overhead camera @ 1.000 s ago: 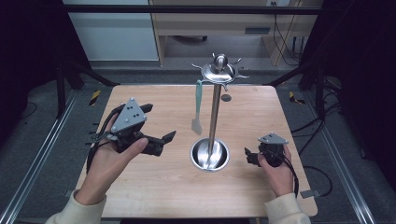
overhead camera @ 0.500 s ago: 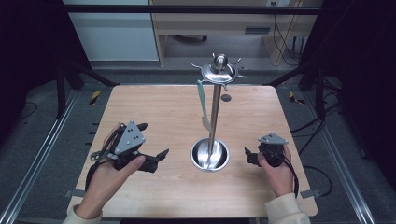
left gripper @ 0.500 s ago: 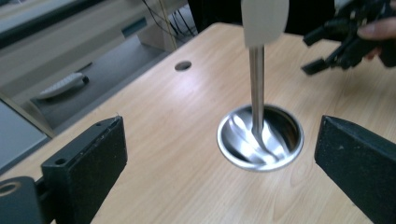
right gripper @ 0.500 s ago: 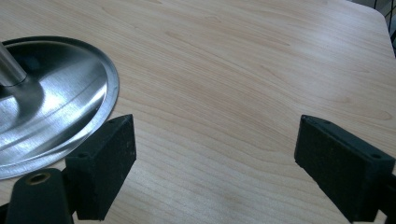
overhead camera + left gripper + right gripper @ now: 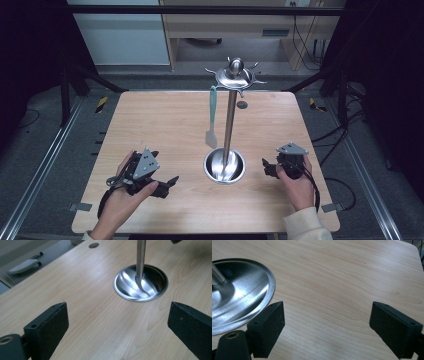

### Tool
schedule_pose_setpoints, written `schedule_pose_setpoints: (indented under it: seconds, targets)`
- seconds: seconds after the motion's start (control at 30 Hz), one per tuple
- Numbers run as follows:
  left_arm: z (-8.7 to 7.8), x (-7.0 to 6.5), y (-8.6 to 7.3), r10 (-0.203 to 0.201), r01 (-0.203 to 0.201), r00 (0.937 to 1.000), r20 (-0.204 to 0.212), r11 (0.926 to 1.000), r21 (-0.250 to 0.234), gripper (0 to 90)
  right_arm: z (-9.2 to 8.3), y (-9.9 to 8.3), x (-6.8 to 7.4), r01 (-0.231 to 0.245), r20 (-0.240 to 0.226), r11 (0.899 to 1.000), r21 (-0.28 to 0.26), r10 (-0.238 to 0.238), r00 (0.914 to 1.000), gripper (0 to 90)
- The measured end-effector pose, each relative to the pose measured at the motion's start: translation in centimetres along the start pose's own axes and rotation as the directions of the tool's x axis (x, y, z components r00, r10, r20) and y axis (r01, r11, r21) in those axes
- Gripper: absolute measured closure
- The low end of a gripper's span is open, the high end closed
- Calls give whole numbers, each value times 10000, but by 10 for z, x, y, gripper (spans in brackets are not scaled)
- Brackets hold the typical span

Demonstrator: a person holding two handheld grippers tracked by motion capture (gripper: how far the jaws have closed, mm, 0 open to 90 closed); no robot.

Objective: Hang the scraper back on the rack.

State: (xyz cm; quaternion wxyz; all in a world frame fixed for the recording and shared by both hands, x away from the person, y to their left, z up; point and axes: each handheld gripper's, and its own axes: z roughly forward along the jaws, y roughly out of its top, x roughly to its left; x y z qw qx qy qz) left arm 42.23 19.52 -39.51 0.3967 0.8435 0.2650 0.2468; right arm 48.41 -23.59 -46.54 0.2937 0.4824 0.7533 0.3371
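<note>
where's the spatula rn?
High view: the teal-handled spatula hangs from a hook on the steel rack, left of its pole, blade above the table behind the round base.

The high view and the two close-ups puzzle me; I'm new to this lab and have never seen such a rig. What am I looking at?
No robot here: a person sits at a wooden table and holds a hand-operated claw in each hand. The high view looks down from above; the left claw is at the lower left, the right claw at the lower right. Each close-up comes from a camera riding on one claw, looking along its two black jaws. Both claws are open and hold nothing. On the table stands a steel utensil stand with a round dish base, and a teal-handled spatula hangs from its top.
</note>
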Motion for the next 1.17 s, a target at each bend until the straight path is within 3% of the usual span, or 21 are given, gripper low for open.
schedule_pose_setpoints:
  seconds: [0.17,0.4,0.67,0.77,0.87,0.97,1.03,1.1,1.17]
  targets:
    - [9,0,-16,-332,325,9991,256,9992,251,31,0,0,0,20,14,10000,13,-20,10000,131]
    - [18,6,-33,-799,783,9965,228,9948,656,32,0,-1,0,-9,4,10000,10,9,10000,131]
    - [22,28,-62,-1470,1495,9887,-296,9815,1199,35,0,-1,0,-5,-3,10000,41,5,10000,131]
    - [24,36,-75,-1766,1826,9827,-563,9745,1301,41,1,-1,0,3,-15,10000,38,-3,10000,131]
    - [23,45,-88,-2540,2640,9636,-831,9530,1487,45,1,-1,0,41,-33,10000,49,-41,10000,133]
    - [22,52,-99,-2670,2859,9548,-1307,9452,1578,51,1,-1,1,12,-41,10000,79,-12,10000,134]
    - [22,56,-104,-2692,2923,9504,-1561,9443,1512,52,0,-1,1,0,-44,10000,86,0,10000,134]
    - [21,61,-105,-2374,2677,9512,-1973,9527,1441,52,0,-1,1,35,-58,10000,47,-35,10000,134]
    - [21,64,-106,-2324,2624,9478,-2182,9575,1200,55,1,0,1,43,-52,10000,41,-42,10000,133]
